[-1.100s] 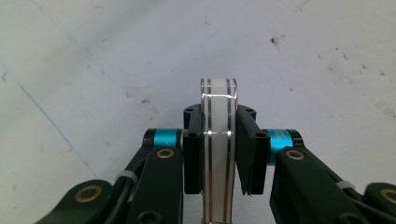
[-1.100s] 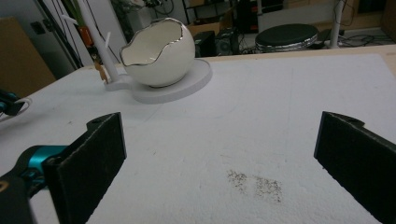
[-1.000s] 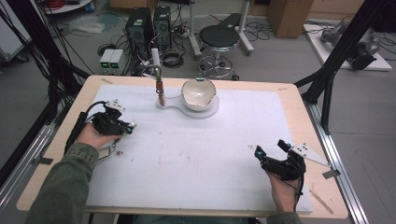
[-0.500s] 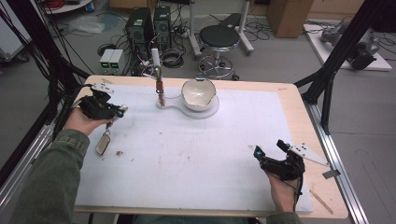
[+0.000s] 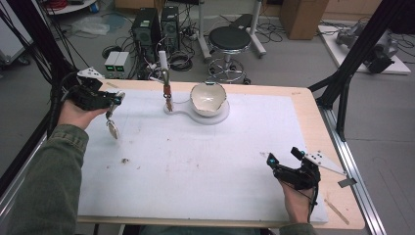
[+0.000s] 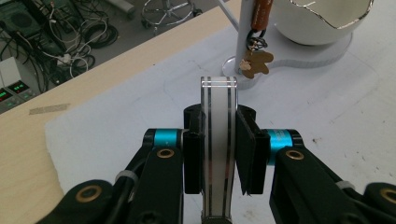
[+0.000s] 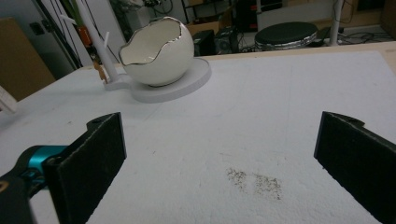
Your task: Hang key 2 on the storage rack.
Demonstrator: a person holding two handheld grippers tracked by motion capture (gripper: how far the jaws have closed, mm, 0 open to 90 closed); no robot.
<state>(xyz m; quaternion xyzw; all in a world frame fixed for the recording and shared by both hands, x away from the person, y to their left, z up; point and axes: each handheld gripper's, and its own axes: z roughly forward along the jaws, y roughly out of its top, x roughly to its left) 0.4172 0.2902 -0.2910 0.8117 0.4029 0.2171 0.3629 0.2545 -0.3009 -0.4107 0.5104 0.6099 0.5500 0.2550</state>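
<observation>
grippers: 2, one in each hand
left gripper: lifted above the far-left corner of the white mat, jaws closed tight on a flat tag
flat tag: 1; clear or whitish strip with dark edge lines, clamped between both pads in the left gripper view, upper end poking out past the jaws
dangling piece: 1; small pale oval hanging below the left gripper in the high view, clear of the mat; link to the tag cannot be told
right gripper: near-right part of the mat, low, jaws spread wide, nothing between them
egg-shaped bowl: 1; white, jagged rim with metallic edge, open, sits on the white base, far centre
white base: 1; round plate with a smaller lobe to its left carrying the post
post: 1; thin, upright, just left of the bowl
hanging charm: 1; small tan bear-like shape on a ring under an orange-brown strap, on the post
tag vs stand: post and charm lie just ahead of the tag's tip in the left gripper view, apart, not touching
specks: 2 patches; one dark crumb patch between the right jaws on the mat, one small spot near-left
stool: 1; black, on the floor beyond the table
</observation>
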